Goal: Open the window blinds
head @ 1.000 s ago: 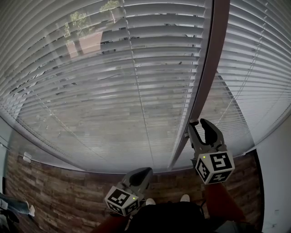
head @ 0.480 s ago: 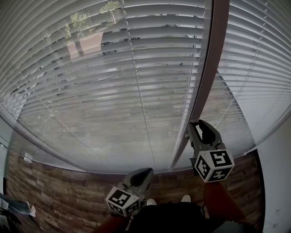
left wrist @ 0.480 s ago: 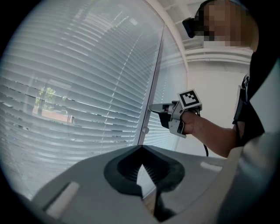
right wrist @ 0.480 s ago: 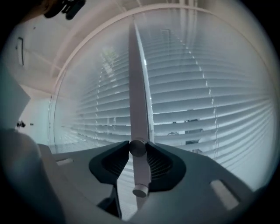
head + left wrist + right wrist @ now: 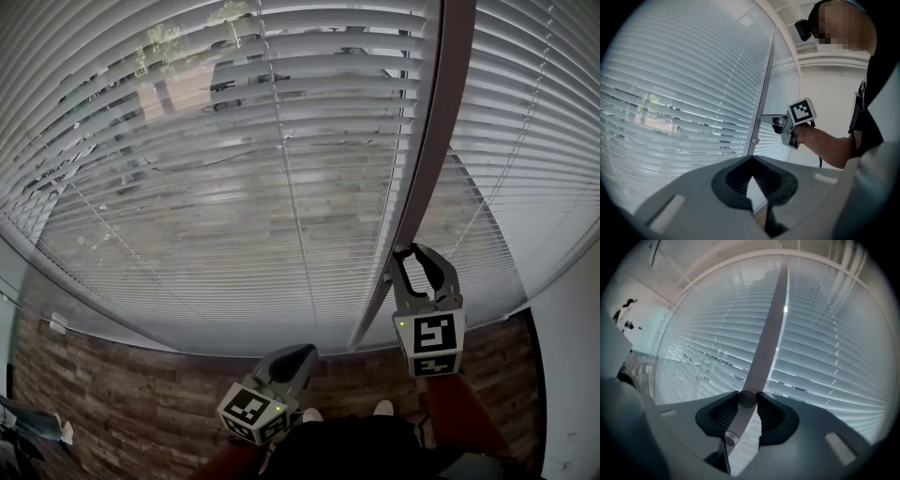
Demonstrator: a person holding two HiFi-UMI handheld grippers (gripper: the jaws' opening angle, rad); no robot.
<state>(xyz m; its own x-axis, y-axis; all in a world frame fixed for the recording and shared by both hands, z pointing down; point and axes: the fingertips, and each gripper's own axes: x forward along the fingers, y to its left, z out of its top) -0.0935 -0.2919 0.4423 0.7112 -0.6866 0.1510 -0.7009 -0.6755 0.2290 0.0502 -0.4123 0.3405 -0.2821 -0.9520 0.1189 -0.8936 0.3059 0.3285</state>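
Note:
White slatted blinds (image 5: pixel 234 187) cover the left pane and a second set (image 5: pixel 534 141) covers the right pane. The slats are partly tilted, so trees and a building show through. A grey tilt wand (image 5: pixel 761 348) hangs along the dark window post (image 5: pixel 441 112). My right gripper (image 5: pixel 409 251) is raised to the post and shut on the wand, which runs between its jaws (image 5: pixel 748 395); the wand's lower end (image 5: pixel 729 439) pokes out below them. My left gripper (image 5: pixel 300 354) hangs low near my body, shut and empty (image 5: pixel 751 159).
Lift cords (image 5: pixel 281 169) run down the blinds. A wood-plank floor (image 5: pixel 141 394) lies below the window and a white wall (image 5: pixel 572 356) stands close on the right. My shoes (image 5: pixel 380 409) are near the window's foot.
My right gripper has twisted about the wand, turning its marker cube to face me. The slats have tilted a little further, showing more of the outside. The left gripper has stayed put.

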